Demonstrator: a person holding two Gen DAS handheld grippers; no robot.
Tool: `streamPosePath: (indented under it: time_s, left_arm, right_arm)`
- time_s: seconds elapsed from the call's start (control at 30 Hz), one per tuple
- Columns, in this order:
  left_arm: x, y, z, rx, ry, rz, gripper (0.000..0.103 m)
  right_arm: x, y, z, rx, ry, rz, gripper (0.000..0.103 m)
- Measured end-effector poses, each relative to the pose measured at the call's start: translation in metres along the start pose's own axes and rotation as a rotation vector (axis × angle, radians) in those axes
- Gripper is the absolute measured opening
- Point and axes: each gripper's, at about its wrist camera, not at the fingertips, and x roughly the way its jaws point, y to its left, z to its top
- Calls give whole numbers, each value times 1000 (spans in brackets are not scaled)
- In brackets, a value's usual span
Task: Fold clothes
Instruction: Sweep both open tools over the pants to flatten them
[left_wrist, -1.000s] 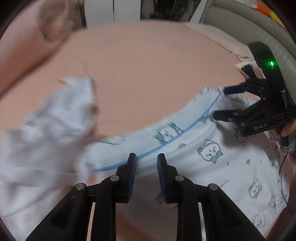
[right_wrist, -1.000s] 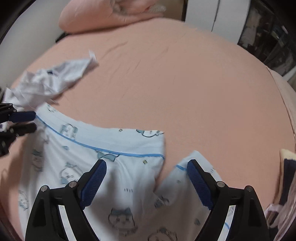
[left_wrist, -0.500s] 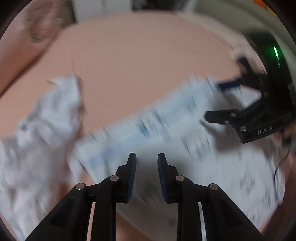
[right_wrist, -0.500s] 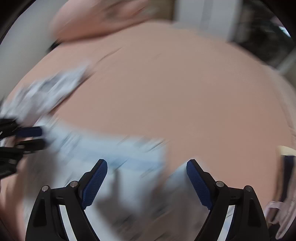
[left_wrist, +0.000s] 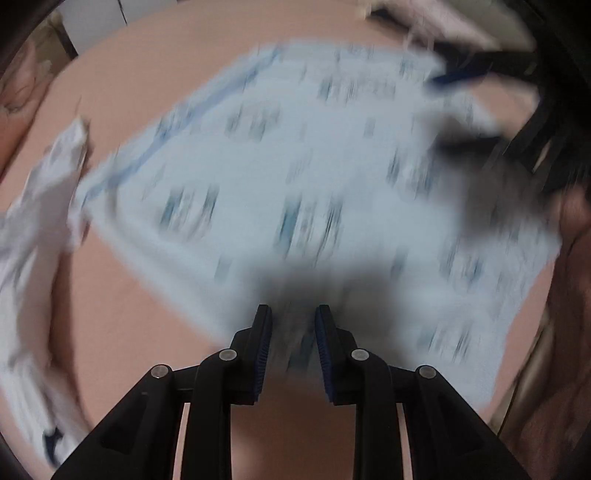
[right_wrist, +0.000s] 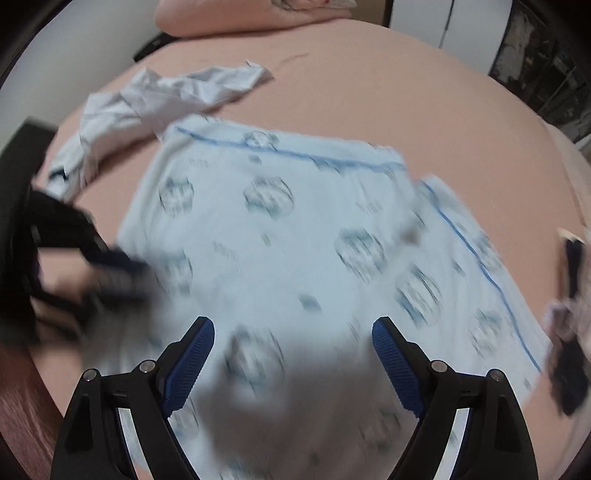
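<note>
**Both tongs poised over the pyjama bottoms**

Left wrist view: the left gripper (left_wrist: 292, 332) stood narrowly parted, pinching nothing, above the blurred printed bottoms (left_wrist: 295, 177) on the pink bed (left_wrist: 147, 66); right wrist view: the right gripper (right_wrist: 293, 354) gaped wide, empty, over the same cloth; seemingly between folds; next, each needs an edge to grasp.

A pink-sheeted bed (right_wrist: 369, 92) fills the room's middle, with a pink pillow (right_wrist: 240, 18) at its far edge and white cabinet doors (right_wrist: 469, 33) beyond it.
</note>
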Motion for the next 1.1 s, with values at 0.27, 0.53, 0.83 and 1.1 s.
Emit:
streamPosePath:
  time_s: [0.27, 0.53, 0.83, 1.1]
  left_arm:
    - [-15, -46, 3, 48, -169, -42, 65]
    - [3, -37, -60, 84, 70, 6, 65]
    - [-6, -68, -7, 16, -140, -18, 65]
    - [25, -97, -35, -20, 64, -52, 65]
  right_arm:
    - [13, 27, -25, 54, -6, 0, 88]
    - [19, 12, -81, 72, 87, -54, 88]
    - [-15, -27, -102, 254, -28, -148, 88]
    - [-13, -70, -162, 306, 75, -177, 88]
